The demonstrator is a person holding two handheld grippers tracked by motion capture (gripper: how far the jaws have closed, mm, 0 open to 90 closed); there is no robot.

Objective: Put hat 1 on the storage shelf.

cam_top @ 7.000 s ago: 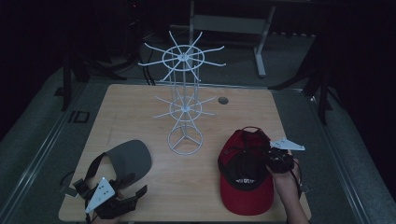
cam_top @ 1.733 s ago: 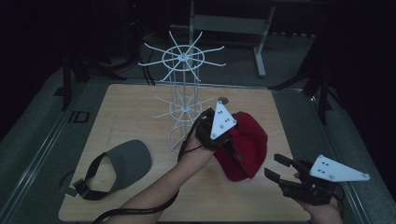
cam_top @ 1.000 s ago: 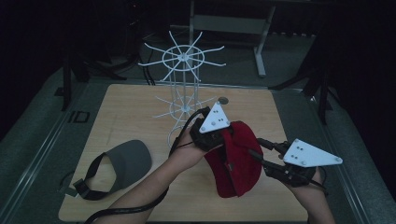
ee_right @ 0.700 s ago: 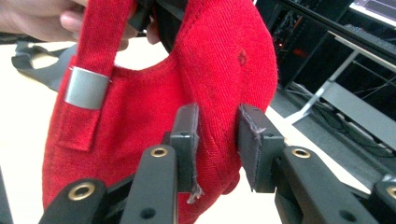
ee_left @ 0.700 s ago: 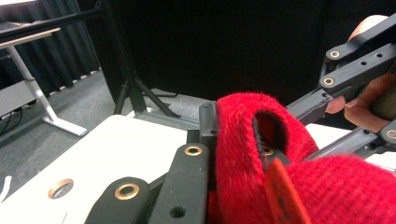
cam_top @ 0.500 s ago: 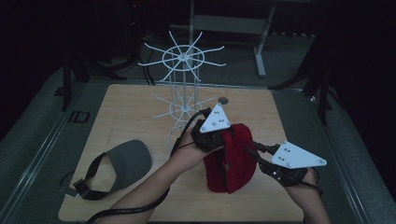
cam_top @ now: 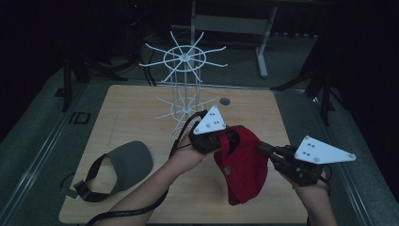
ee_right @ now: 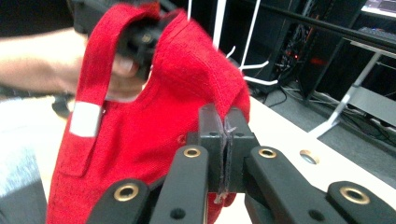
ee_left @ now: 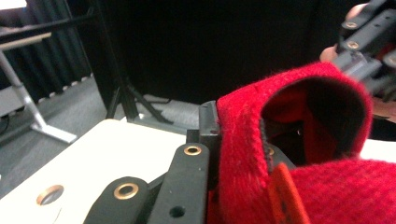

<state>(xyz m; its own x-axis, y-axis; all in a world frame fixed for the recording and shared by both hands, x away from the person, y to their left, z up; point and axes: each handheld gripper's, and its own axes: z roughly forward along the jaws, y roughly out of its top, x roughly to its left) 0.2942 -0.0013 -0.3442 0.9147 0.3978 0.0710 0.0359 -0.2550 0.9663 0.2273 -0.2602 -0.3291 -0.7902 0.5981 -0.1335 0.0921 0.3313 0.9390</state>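
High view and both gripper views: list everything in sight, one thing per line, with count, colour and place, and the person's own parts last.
red cap: 1, red, held up above the table's near right part, hanging between the two tongs.
grey visor: 1, grey with a black strap, flat on the table's near left.
wire rack: 1, white, two tiers of spokes, upright at the table's middle back.
table: 1, light wood, with a round hole near its far edge.
left tongs: 1, black, shut on the cap's upper edge.
right tongs: 1, black, shut on the cap's right side.
forearms: 2, entering from the bottom edge.
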